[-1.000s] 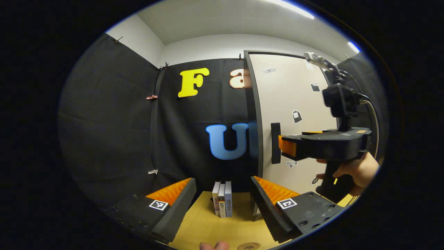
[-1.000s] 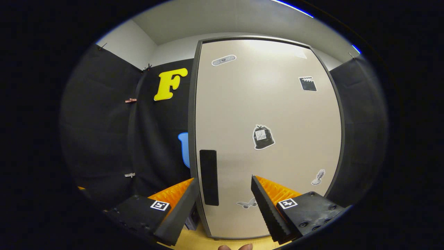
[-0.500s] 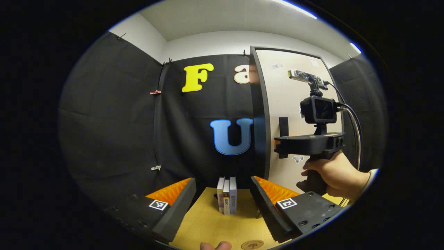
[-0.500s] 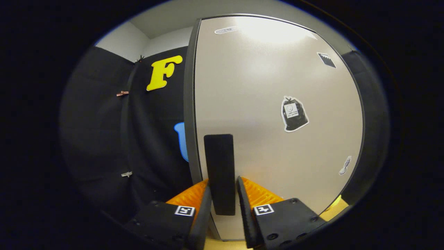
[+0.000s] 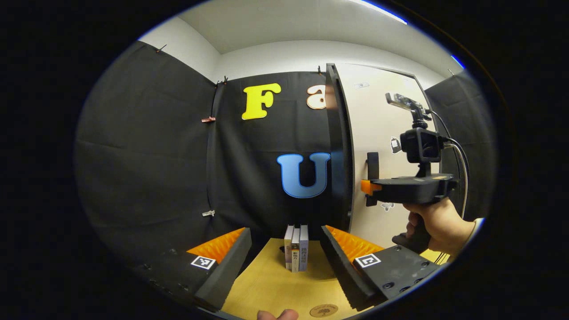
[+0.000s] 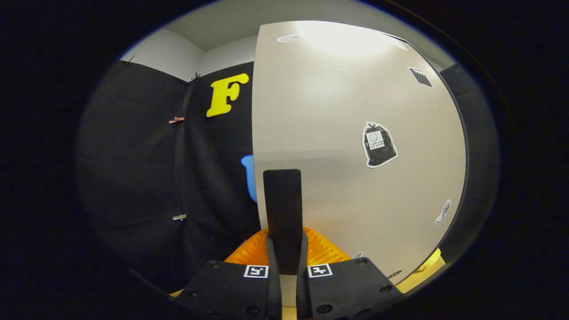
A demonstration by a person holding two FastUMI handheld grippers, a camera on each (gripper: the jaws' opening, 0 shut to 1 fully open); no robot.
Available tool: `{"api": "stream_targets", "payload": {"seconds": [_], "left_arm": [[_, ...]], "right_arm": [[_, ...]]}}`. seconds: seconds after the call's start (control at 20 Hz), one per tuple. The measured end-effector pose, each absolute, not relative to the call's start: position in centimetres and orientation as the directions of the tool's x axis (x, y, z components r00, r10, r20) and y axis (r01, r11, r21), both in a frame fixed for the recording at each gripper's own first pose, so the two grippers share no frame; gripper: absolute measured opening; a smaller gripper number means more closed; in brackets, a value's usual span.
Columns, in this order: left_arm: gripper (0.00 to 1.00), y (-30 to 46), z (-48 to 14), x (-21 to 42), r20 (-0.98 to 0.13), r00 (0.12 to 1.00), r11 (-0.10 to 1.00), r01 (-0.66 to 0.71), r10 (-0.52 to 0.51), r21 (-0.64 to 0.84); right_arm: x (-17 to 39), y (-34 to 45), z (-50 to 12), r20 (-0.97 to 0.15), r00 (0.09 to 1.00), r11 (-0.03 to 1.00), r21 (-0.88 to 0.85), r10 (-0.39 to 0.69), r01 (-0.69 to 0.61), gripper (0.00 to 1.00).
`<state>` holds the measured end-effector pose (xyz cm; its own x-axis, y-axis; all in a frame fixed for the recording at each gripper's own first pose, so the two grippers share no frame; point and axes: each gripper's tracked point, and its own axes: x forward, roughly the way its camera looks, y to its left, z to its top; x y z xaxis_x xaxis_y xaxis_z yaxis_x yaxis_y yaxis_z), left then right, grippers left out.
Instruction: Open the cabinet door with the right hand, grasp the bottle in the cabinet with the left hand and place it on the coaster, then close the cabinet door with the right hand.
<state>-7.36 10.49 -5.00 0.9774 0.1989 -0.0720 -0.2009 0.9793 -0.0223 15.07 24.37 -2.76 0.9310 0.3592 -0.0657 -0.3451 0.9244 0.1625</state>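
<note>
Left claw [image 5: 284,262]: fingers spread wide, holding nothing, low over the desk [image 5: 266,289]. A row of upright books [image 5: 297,253] stands on the desk beyond the gap between its fingers; the coaster [image 5: 323,310] lies at the near edge, just right of centre. The bottle cannot be seen from here; judged to be behind the cabinet door [image 5: 340,146], far and to the right of this claw.

Right claw [image 6: 284,266]: fingers pressed together on the door handle [image 6: 282,209], a dark upright bar whose long axis runs vertically. In the left gripper view this claw [image 5: 368,186], held by a hand [image 5: 433,224], sits on the handle [image 5: 372,162] at the door's left edge, which stands slightly proud of the cabinet.

Judgement: opening is under way; the pull should bring the handle edge toward the near side, with the hinge at the right.
</note>
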Motion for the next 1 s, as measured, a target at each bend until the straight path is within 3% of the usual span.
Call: {"api": "stream_targets", "payload": {"seconds": [0.2, 0.6, 1.0], "left_arm": [[0.98, 9.1, -4.1, -8.4, -0.069, 0.976, 0.977, -0.21, 0.207, -0.04], [0.98, 6.4, -1.9, -9.2, -0.031, 0.977, 0.974, -0.214, 0.212, -0.071], [0.98, 1.8, -1.9, -7.3, -0.047, 0.99, 0.985, -0.136, 0.132, -0.102]], "right_arm": [[10.9, 24.1, -1.3, -0.061, 0.905, 0.897, 0.176, 0.42, -0.405, 0.17], [8.5, 21.4, -1.0, -0.097, 0.879, 0.872, 0.215, 0.468, -0.44, 0.17], [6.0, 17.3, -0.4, -0.109, 0.897, 0.897, 0.173, 0.429, -0.408, 0.17]]}}
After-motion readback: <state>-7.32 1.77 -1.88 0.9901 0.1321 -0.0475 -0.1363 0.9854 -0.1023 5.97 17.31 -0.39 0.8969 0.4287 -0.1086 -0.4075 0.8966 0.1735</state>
